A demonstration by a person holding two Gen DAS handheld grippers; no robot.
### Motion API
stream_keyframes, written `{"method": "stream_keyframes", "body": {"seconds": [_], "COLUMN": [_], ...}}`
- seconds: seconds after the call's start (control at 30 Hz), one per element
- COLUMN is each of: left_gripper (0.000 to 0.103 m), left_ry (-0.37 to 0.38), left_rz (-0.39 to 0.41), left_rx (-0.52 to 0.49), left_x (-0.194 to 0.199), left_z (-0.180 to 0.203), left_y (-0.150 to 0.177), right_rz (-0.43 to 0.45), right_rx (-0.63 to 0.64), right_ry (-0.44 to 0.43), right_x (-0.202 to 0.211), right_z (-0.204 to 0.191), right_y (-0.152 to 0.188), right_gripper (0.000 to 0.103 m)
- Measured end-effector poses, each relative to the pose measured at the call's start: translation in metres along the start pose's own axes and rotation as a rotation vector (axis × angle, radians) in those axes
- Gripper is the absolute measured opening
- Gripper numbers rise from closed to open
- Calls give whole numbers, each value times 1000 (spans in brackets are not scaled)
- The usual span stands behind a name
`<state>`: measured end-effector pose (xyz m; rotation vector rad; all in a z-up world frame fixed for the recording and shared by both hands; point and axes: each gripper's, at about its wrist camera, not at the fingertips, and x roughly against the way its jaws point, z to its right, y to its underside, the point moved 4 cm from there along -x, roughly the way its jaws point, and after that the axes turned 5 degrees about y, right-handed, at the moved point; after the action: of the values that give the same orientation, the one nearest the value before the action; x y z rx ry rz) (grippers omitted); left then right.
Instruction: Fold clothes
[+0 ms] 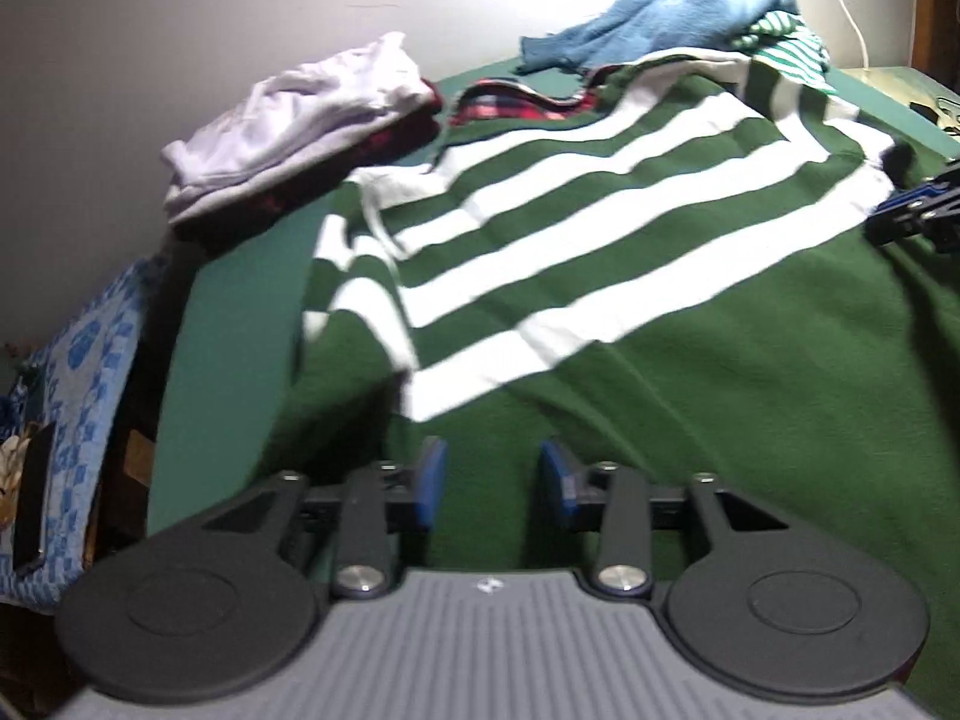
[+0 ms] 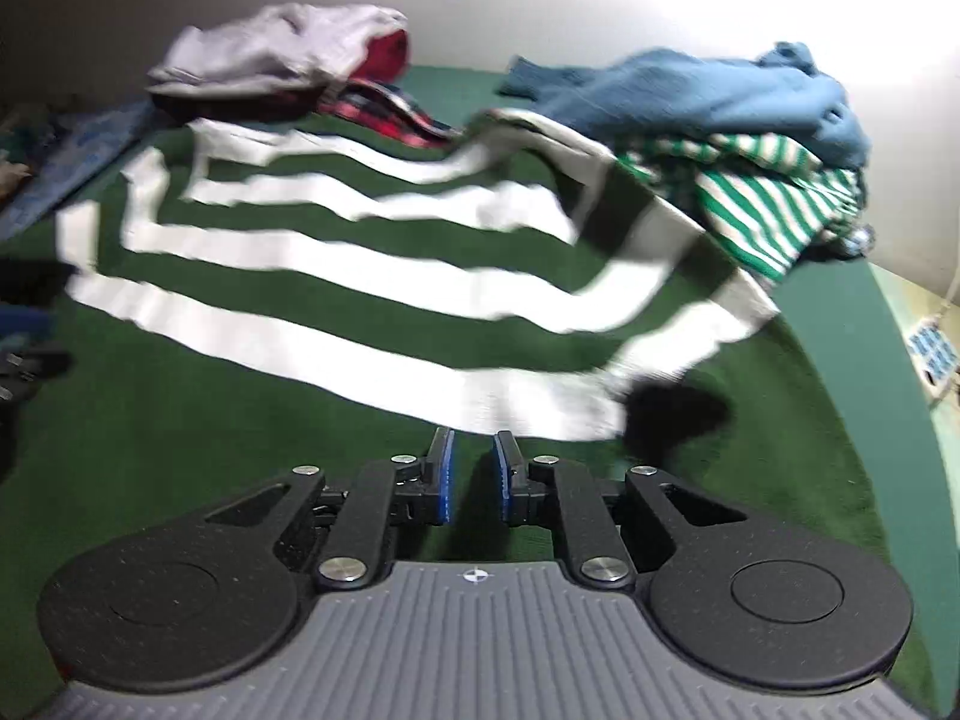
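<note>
The green-and-white striped sweater (image 1: pixel 588 252) lies spread on the green tabletop (image 1: pixel 240 330), its stripes running across both views. Left tongs (image 1: pixel 493 483) stand released, empty. Right tongs (image 2: pixel 474 474) stand narrowly parted, gripping nothing. Only the right view shows the blue garment (image 2: pixel 720 96) pile fully. The sweater's edges appear blurred, possibly folded over.

A blue patterned cloth (image 1: pixel 84 360) lies beside the green surface (image 1: pixel 228 324).
</note>
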<state>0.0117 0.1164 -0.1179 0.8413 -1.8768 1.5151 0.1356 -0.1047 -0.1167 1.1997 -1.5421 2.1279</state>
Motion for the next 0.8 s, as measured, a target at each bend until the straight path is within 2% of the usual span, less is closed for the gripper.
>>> {"method": "stream_keyframes", "body": {"seconds": [0.07,0.1,0.13,0.17,0.2,0.23,0.37,0.47,0.5,0.53,0.57,0.6,0.7,0.73,0.77,0.8], "left_gripper": [52,49,25,18,21,29,29,29,28,27,29,30,29,32,38,40], "left_ry": [-10,-9,-8,-4,2,7,-18,-69,-84,-88,-88,-88,-126,-150,-143,-116], "left_rz": [1,-3,-8,4,21,39,41,23,17,16,17,17,28,31,33,31], "left_rx": [1,9,18,15,8,0,-28,-5,6,13,18,22,18,15,35,72], "left_x": [1,1,2,4,5,7,-16,-34,-38,-41,-43,-45,-48,-49,-50,-51], "left_z": [-7,-11,-15,-15,-14,-14,-11,-29,-37,-44,-51,-58,-70,-75,-82,-90], "left_y": [1,-1,-3,-8,-15,-21,-41,-43,-42,-42,-41,-40,-43,-44,-44,-44], "right_rz": [-4,-11,-5,2,9,21,16,7,11,15,19,22,27,40,41,42], "right_rx": [-28,-37,-62,-88,-113,-124,-92,-90,-106,-123,-139,-153,-190,-215,-241,-238], "right_ry": [20,44,31,18,5,-12,-15,27,27,27,27,18,127,135,129,135], "right_x": [1,1,3,4,6,7,-9,-28,-30,-32,-34,-34,-34,-34,-34,-32], "right_z": [12,17,19,21,23,20,1,4,11,18,26,32,47,53,56,55], "right_y": [2,2,-2,-5,-9,-16,-36,-39,-38,-37,-35,-34,-32,-30,-29,-31], "right_gripper": [12,12,12,13,13,12,14,14,13,4,0,0,0,0,0,0]}}
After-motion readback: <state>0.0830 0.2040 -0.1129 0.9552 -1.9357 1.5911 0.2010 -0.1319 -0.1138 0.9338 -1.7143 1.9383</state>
